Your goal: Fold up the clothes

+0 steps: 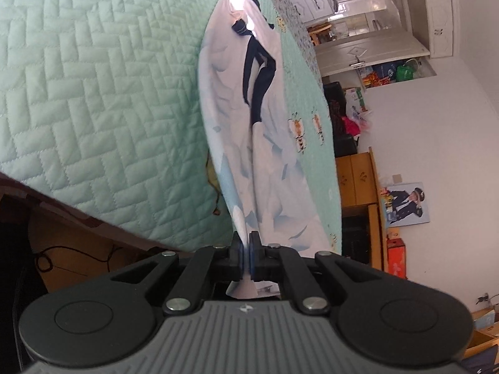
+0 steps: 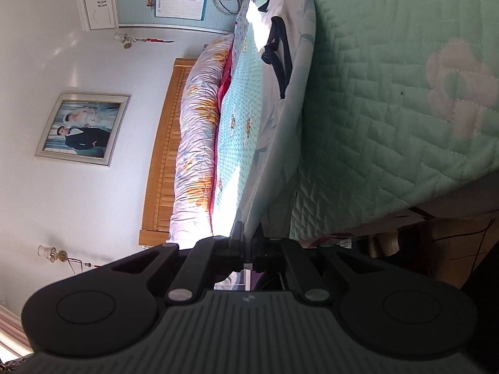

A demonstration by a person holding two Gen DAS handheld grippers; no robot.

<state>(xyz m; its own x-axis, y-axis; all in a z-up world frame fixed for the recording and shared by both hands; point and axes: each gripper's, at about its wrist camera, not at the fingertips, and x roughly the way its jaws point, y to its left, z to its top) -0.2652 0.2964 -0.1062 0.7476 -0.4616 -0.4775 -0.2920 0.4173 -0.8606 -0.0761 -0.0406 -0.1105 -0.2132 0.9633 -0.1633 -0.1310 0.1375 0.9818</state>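
A white garment with pale blue print and dark navy straps (image 1: 249, 143) lies stretched along the edge of a mint quilted bed. My left gripper (image 1: 245, 243) is shut on one end of it, with cloth pinched between the jaws. In the right wrist view the same garment (image 2: 280, 131) runs away from the camera along the bed edge, with its navy straps (image 2: 280, 62) far off. My right gripper (image 2: 248, 233) is shut on the garment's other end.
The mint quilted bedspread (image 1: 93, 93) covers the bed and hangs over its side (image 2: 389, 109). A rolled floral duvet (image 2: 199, 124) lies against a wooden headboard (image 2: 162, 155). Wooden cabinets (image 1: 358, 180) and white wardrobes (image 1: 374, 31) line the far wall.
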